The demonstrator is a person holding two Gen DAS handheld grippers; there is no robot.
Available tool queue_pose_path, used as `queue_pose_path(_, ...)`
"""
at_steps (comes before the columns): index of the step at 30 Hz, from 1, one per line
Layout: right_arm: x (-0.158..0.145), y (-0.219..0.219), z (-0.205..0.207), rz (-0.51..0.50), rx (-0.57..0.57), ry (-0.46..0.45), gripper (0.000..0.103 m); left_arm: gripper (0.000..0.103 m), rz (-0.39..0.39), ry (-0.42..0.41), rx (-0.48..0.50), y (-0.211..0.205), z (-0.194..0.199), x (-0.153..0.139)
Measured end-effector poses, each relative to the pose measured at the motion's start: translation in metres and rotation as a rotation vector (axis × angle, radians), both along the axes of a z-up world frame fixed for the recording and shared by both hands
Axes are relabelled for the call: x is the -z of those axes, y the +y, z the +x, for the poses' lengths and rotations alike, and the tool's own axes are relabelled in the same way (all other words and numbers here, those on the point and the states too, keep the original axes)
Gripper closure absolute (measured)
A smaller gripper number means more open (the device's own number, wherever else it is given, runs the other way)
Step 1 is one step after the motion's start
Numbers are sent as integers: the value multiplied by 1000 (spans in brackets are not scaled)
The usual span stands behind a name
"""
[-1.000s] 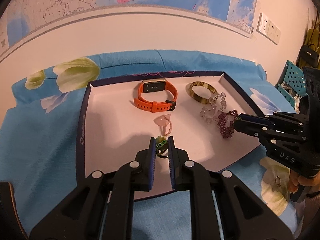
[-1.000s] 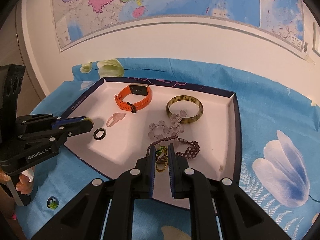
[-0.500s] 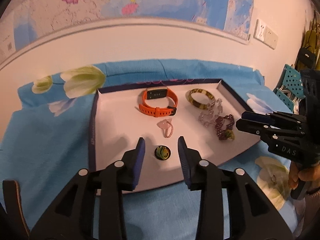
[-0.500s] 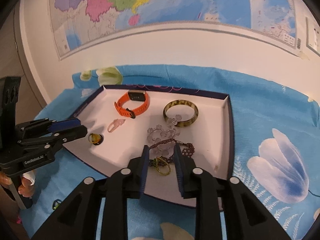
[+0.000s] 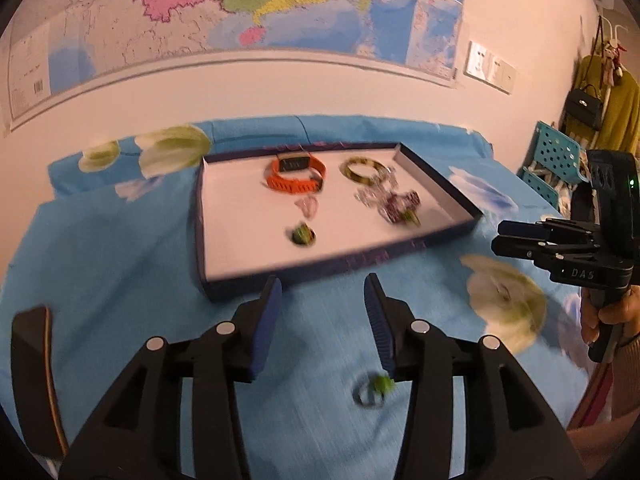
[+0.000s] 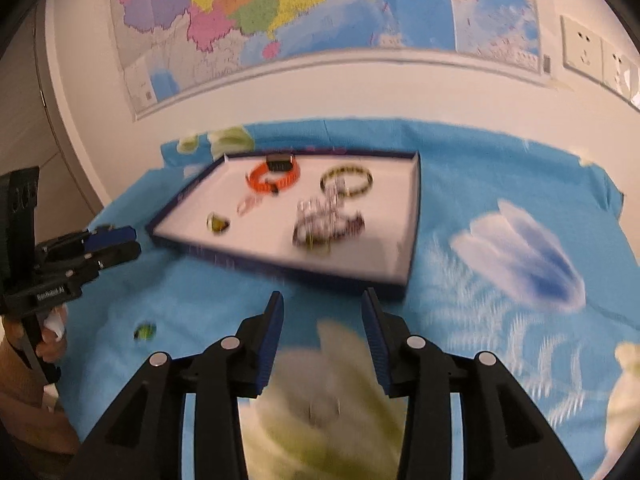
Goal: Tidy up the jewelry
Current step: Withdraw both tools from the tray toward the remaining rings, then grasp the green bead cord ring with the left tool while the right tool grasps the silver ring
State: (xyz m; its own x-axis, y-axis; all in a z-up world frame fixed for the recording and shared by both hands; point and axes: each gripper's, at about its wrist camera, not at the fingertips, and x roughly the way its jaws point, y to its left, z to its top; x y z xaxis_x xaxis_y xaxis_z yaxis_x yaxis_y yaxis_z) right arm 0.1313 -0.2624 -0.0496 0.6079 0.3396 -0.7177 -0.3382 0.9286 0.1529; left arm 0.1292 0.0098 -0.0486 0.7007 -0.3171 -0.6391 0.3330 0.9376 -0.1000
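Blue flowered cloth (image 5: 120, 264) lies under both my tools. My left tool (image 5: 323, 285) has its jaws opening with nothing between them, near a green ring (image 5: 374, 388) on the cloth. Further right, my right tool (image 6: 322, 302) is opening too, empty. Beyond both sits the tray (image 6: 414, 216) with an orange band (image 6: 274, 176) and bracelets.

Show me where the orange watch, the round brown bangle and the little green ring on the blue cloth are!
orange watch (image 5: 295, 178): left wrist view, on its strap.
brown bangle (image 5: 362, 169): left wrist view, on its rim.
green ring (image 5: 374, 389): left wrist view, on the blurred ring, outside the tray.
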Motion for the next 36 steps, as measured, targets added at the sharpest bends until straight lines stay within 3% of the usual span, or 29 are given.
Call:
queue_pose_path(8,23,-7,-30,-12,15,67,65,58,15,54,56,-9,-29,20)
queue_pose_path(20,27,0,-39,-32,11,64,64,58,28,94,68,-18,-40,31)
queue_pose_path(30,28,7,-35,-69,18,55,65,67,49,138,71,-24,-37,39)
queue_pose_path(36,29,7,-33,-78,31,52,74,69,57,147,59,-25,-34,41)
